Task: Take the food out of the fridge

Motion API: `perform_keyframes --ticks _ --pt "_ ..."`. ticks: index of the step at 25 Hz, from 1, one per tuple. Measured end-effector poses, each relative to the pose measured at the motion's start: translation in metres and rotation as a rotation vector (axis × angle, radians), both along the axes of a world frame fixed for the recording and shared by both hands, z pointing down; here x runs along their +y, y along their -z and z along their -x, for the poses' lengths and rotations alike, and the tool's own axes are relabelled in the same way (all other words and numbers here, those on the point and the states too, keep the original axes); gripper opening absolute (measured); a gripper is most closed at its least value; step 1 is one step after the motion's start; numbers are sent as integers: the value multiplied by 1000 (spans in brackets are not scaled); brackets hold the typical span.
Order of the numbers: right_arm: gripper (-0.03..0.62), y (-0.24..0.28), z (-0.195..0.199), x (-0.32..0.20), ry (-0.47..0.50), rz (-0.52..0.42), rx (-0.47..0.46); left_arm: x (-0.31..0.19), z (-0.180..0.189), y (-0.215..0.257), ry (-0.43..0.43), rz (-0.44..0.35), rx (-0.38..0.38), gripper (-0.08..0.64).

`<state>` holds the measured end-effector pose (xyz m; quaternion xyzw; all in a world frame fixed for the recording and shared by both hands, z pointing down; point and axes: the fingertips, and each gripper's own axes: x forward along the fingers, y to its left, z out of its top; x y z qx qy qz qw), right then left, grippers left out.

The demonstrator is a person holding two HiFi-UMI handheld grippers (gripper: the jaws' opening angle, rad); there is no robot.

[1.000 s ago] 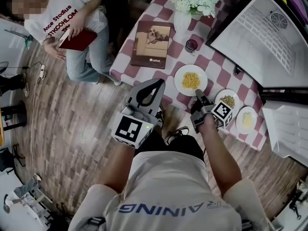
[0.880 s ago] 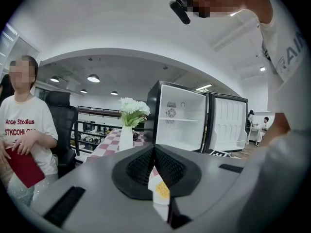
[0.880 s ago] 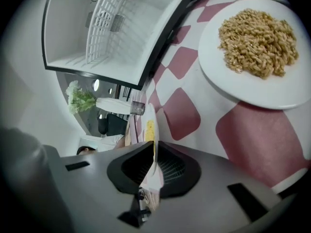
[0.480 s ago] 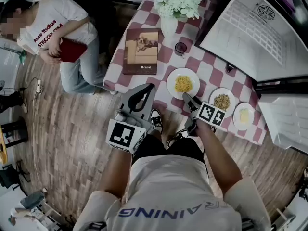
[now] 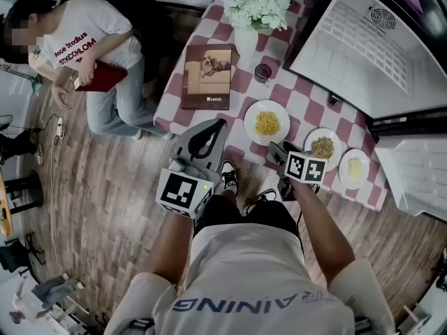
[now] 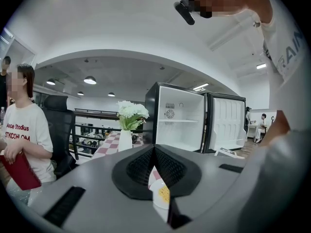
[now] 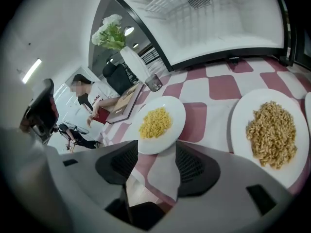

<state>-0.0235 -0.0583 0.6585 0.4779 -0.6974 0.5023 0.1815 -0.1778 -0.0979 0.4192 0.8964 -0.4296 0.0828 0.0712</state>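
Right hand-held gripper [image 5: 278,149] opened empty beside three plates [image 5: 253,128] [image 5: 336,139] [image 5: 364,180].

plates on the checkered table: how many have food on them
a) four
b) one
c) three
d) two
c: the head view shows three along the table's near edge: the noodle plate, the pasta plate and the pale-food plate.
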Motion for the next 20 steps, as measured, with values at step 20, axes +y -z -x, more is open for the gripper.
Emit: perform_keyframes --ticks 20 --pt "21 262 -155 -4 -270 -707 196 14 -133 93 -284 -150 56 8"
